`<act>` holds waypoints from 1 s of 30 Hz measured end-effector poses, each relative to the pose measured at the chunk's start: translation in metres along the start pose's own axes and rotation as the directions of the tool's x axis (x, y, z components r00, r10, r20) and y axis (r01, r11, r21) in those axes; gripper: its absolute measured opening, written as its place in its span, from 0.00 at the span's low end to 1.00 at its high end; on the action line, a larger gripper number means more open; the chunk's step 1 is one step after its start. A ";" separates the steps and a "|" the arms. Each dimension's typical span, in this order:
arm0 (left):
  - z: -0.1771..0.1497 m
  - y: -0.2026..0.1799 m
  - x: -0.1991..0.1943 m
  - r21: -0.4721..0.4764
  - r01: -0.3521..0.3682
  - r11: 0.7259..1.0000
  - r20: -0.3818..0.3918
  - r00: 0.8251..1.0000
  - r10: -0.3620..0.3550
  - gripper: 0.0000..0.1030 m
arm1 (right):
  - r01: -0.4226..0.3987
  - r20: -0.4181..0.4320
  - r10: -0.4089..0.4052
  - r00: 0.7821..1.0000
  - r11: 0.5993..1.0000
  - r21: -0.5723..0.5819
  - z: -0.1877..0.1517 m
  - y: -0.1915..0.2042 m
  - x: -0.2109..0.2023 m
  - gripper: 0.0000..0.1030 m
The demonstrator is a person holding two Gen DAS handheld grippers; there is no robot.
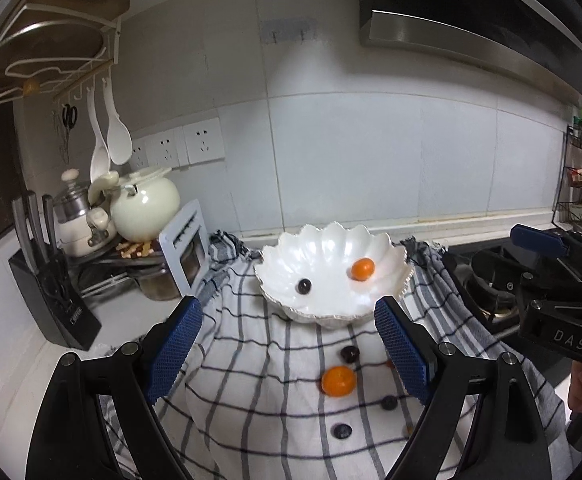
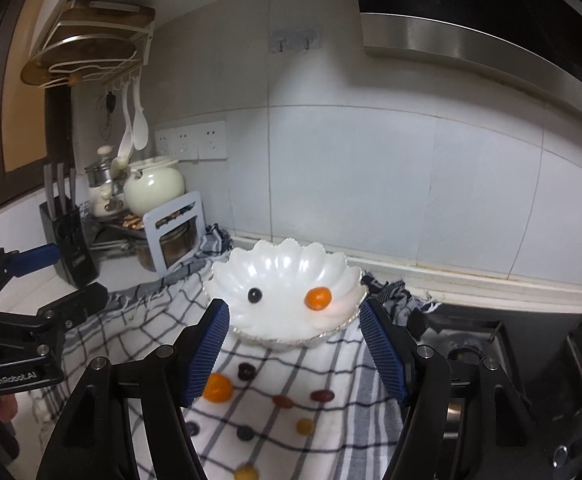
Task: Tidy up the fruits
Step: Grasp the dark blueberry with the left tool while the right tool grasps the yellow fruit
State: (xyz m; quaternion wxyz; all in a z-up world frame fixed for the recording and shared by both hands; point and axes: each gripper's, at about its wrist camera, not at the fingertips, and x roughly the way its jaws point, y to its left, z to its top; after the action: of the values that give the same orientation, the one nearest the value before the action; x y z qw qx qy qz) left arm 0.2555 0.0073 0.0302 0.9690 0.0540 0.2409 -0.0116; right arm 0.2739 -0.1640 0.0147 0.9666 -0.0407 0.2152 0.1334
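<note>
Both hand-held grippers, left (image 1: 289, 344) and right (image 2: 295, 350), wide and empty; best lowered squarely over one loose kumquat (image 1: 338, 381), squeezed gently, released low inside shell bowl (image 1: 331, 256).

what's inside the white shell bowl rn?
Two pieces in the white shell bowl: a small orange fruit on the right and a dark round berry on the left. The near rim hides the lowest part of the bowl's floor; nothing else shows.
</note>
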 end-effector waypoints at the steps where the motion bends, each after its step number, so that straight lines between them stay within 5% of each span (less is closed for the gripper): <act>1: -0.003 0.000 -0.001 -0.005 0.010 1.000 -0.005 1.000 -0.010 0.86 | -0.003 0.000 0.003 1.000 1.000 -0.003 -0.003 0.002 -0.003 0.67; 14: -0.042 0.000 -0.011 0.008 0.050 0.999 -0.048 0.998 -0.050 0.86 | -0.021 -0.033 0.020 0.999 1.000 -0.007 -0.037 0.018 -0.015 0.67; 22: -0.061 -0.013 -0.003 0.104 0.030 0.994 -0.067 0.998 -0.023 0.85 | -0.032 -0.094 0.030 0.995 0.999 -0.024 -0.063 0.021 -0.010 0.67; 30: -0.085 -0.022 0.019 0.138 0.078 0.987 -0.154 0.986 -0.056 0.78 | -0.044 -0.173 0.039 0.984 0.999 -0.022 -0.090 0.020 0.006 0.67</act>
State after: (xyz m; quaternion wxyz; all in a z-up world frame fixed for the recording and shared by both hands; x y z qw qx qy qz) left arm 0.2321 -0.0056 -0.0553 0.9408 0.1164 0.3132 -0.0575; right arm 0.2368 -0.1561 -0.0698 0.9407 -0.0601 0.2974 0.1521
